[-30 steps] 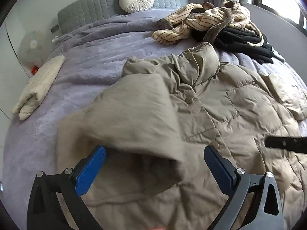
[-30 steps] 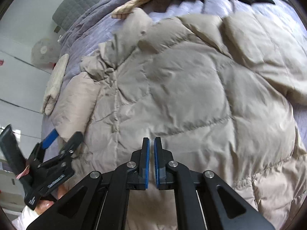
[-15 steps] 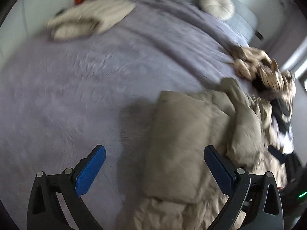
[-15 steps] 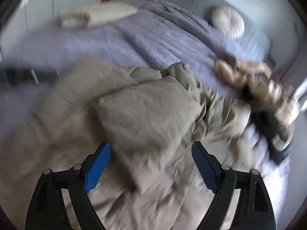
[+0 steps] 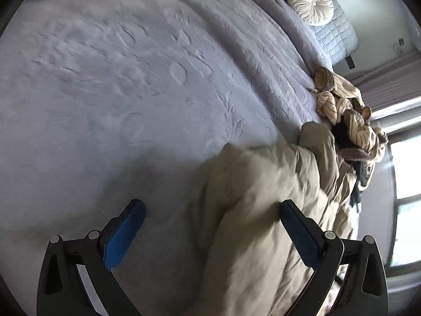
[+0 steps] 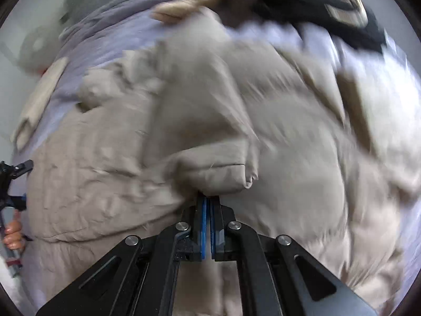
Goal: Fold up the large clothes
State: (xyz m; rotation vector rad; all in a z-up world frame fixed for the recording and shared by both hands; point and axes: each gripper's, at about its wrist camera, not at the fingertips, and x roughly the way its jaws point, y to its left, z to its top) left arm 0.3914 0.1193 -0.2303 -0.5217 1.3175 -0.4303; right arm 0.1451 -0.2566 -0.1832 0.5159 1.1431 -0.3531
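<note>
Since earlier: left hand-held gripper [image 5: 208,233] swung off the coat toward bare bed, and the right hand-held gripper [image 6: 207,202] jaws have just been closing, with a fold of cloth at their tips.
Bed [image 5: 126,84]: purple cover, loads of free room left of the coat, so the fold has somewhere to land.
Puffer coat [image 6: 215,121]: beige, spread mid-bed, one sleeve lying over its front; a striped clothes pile [image 5: 344,105] sits just past the collar.
Right side: pinched tight on the sleeve cuff [image 6: 223,173]; probably best to carry it low and flat so the padding doesn't balloon.
Left side: jaws wide apart, holding nothing, over the coat's edge; it likely should grab the hem next and keep the edge straight.
</note>
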